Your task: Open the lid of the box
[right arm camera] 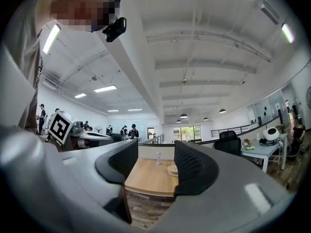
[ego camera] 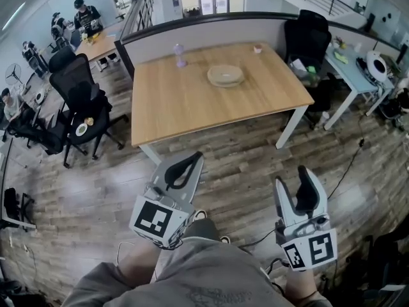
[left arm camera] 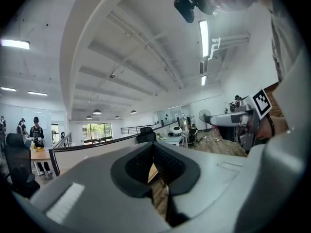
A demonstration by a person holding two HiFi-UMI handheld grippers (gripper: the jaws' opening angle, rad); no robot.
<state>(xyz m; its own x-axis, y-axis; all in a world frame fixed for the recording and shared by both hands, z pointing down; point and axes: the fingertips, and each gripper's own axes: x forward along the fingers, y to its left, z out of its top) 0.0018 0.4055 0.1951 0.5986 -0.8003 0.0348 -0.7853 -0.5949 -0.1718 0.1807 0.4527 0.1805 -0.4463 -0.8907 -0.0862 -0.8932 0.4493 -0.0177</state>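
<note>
The round box (ego camera: 225, 75) lay on the table (ego camera: 160, 107), well apart from both grippers: 1 o'clock from the closed, empty left gripper (ego camera: 192, 160), 11 o'clock from the open, empty right gripper (ego camera: 303, 171). The left appeared nearer.

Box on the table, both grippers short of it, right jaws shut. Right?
No. The jaws of the right gripper stand apart, empty; the right gripper view shows it. The box is on the table, and the left gripper and right are short of it.
</note>
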